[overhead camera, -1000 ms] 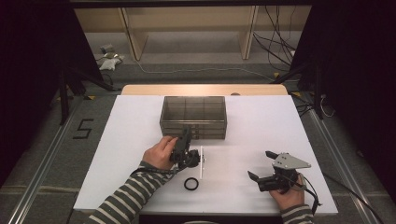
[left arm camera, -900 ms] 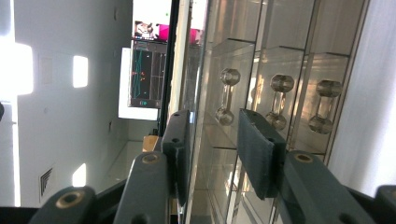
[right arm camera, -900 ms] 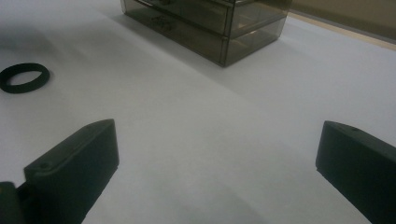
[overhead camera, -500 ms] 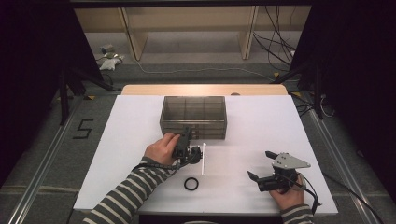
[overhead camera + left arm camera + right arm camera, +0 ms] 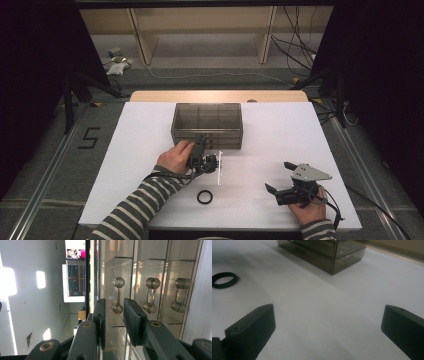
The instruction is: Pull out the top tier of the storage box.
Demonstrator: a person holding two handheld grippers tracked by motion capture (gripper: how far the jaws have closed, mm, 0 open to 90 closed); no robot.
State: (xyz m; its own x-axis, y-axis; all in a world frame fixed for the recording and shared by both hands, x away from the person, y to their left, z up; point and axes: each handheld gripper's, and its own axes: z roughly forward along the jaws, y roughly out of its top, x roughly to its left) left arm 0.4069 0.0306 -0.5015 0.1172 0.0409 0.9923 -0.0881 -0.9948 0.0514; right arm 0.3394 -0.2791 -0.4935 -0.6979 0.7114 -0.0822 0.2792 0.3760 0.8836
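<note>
the left gripper (image 5: pixel 202 150) has moved from the open table up to the front of the smoky transparent plastic drawer cabinet (image 5: pixel 207 116), and its jaws have just been closing. in the left gripper view they are narrow and straddle the clear dumbbell-shaped drawer handle (image 5: pixel 117 295); the lower knob of that handle sits between the pads, but contact is not confirmed, so the grip is judged not yet made. this places the work at the grasp step before pulling a drawer.

the right gripper (image 5: pixel 280 186) rests low at the near right of the white table (image 5: pixel 280 130), jaws wide, holding nothing.

count:
- 1 drawer cabinet, at the table centre.
- 3 clear handles in the left gripper view.
- 1 black rubber ring (image 5: pixel 204 196), flat on the table, near the person.
- 1 thin white stick (image 5: pixel 220 167), just right of the left gripper.
- 2 grippers.
</note>
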